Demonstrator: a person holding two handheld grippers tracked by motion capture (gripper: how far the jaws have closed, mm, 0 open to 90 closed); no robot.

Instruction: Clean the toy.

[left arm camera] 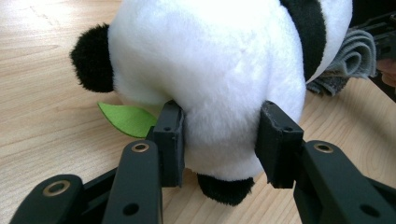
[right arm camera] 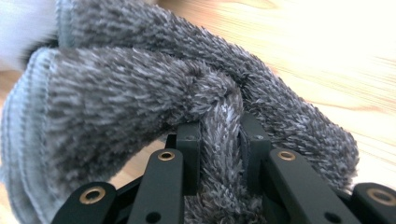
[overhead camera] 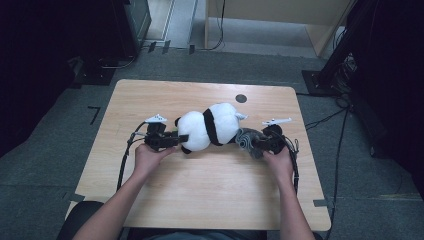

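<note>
A black-and-white plush panda [overhead camera: 207,127] lies on its side in the middle of the wooden table [overhead camera: 200,185]. My left gripper [overhead camera: 176,139] is shut on the panda's white head end [left arm camera: 210,93], one black pad on each side of it; a black ear [left arm camera: 92,58] and a green felt leaf [left arm camera: 127,119] show beside it. At the panda's other end my right gripper [overhead camera: 256,144] is shut on a fuzzy grey sock [overhead camera: 247,140]. In the right gripper view a fold of the grey sock [right arm camera: 140,102] is pinched between the two pads.
A dark round hole [overhead camera: 241,98] sits near the table's far edge. Cables [overhead camera: 125,160] trail from both grippers toward the front. Dark stands and cables cover the grey floor [overhead camera: 350,150] to the right; a black cabinet [overhead camera: 135,20] stands beyond the table.
</note>
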